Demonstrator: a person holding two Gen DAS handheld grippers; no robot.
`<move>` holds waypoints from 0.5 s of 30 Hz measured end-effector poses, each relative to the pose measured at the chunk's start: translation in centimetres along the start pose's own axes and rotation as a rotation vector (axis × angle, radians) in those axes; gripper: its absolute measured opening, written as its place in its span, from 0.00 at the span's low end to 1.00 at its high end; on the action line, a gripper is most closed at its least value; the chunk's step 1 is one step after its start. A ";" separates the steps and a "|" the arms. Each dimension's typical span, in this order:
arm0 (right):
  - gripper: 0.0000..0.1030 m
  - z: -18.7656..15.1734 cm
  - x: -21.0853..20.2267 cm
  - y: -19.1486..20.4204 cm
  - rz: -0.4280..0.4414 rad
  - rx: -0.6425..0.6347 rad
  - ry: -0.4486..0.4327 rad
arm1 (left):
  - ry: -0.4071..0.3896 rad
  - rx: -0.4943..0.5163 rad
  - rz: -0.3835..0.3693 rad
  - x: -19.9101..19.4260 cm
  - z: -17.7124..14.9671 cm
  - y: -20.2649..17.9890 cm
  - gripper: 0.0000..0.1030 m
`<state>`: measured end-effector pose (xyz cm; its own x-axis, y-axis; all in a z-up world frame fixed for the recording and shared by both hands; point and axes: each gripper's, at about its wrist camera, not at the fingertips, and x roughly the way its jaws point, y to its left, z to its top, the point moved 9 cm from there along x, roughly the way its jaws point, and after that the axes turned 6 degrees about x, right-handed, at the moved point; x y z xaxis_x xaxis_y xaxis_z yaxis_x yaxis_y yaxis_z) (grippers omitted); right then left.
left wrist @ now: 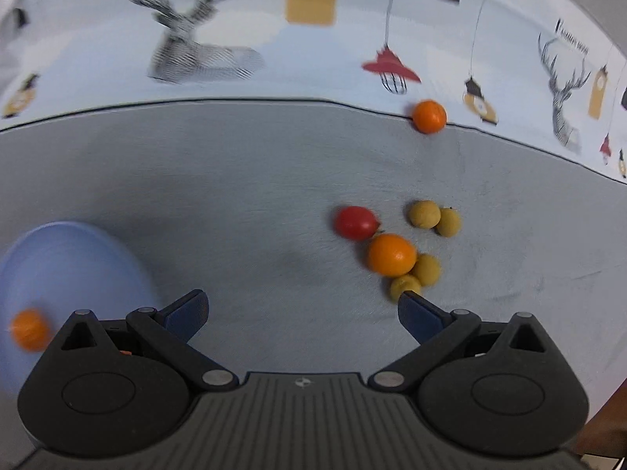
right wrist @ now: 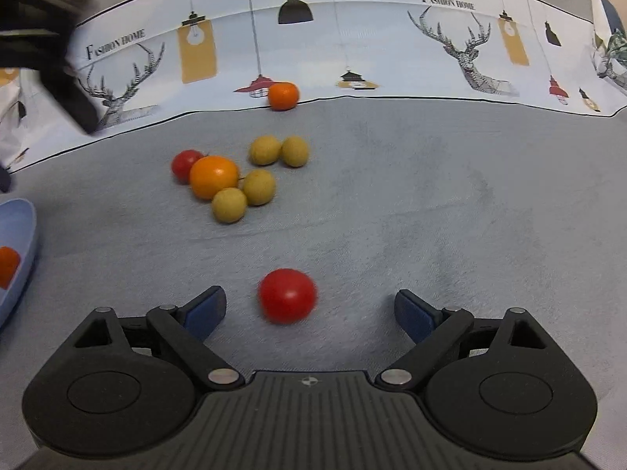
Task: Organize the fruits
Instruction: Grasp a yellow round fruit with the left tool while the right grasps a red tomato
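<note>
My left gripper [left wrist: 301, 301] is open and empty above the grey cloth. A blue plate [left wrist: 70, 258] at its left holds an orange fruit [left wrist: 29, 329]. A cluster lies ahead right: a red tomato [left wrist: 356, 222], an orange [left wrist: 391, 255] and several yellow-green fruits [left wrist: 424, 214]. Another orange [left wrist: 430, 116] lies at the cloth's far edge. My right gripper [right wrist: 309, 305] is open, with a red tomato [right wrist: 288, 300] lying on the cloth between its fingers, nearer the left one. The right wrist view also shows the cluster [right wrist: 214, 177], the far orange [right wrist: 283, 96] and the plate [right wrist: 15, 258].
A printed cloth with deer and lamps [right wrist: 352, 39] lies beyond the grey cloth. The left gripper's dark body [right wrist: 39, 31] shows blurred at the top left of the right wrist view.
</note>
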<state>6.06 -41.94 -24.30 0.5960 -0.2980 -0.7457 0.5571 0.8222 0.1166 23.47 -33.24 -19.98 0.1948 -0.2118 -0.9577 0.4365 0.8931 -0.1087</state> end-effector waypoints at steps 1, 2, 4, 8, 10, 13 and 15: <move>0.87 -0.1 0.2 -0.2 -0.003 0.005 0.006 | 0.011 -0.010 -0.014 0.9 0.5 -0.6 1.00; 0.87 -0.1 0.2 -0.2 -0.005 0.000 0.005 | 0.017 -0.017 -0.023 1.5 0.8 -1.1 1.00; 0.87 -0.2 0.3 0.0 -0.017 -0.025 0.004 | 0.035 -0.014 -0.029 2.7 1.4 -2.1 1.00; 0.86 -0.2 0.4 0.0 -0.019 -0.033 0.004 | 0.090 0.033 -0.045 4.9 1.0 -4.3 1.00; 0.79 0.0 0.3 -0.3 -0.026 -0.024 -0.003 | 0.088 0.063 -0.062 5.2 0.2 -5.2 1.00; 0.60 0.2 0.1 -0.6 -0.035 -0.020 -0.027 | 0.086 0.072 -0.071 6.0 -0.3 -5.8 0.96; 0.34 0.3 0.0 -0.6 -0.028 -0.033 -0.044 | 0.076 0.067 -0.072 6.2 -0.5 -6.1 0.64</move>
<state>5.89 -42.52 -24.16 0.6057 -0.3411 -0.7189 0.5548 0.8287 0.0743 21.61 -39.79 -25.38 0.0943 -0.2417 -0.9658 0.5049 0.8477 -0.1629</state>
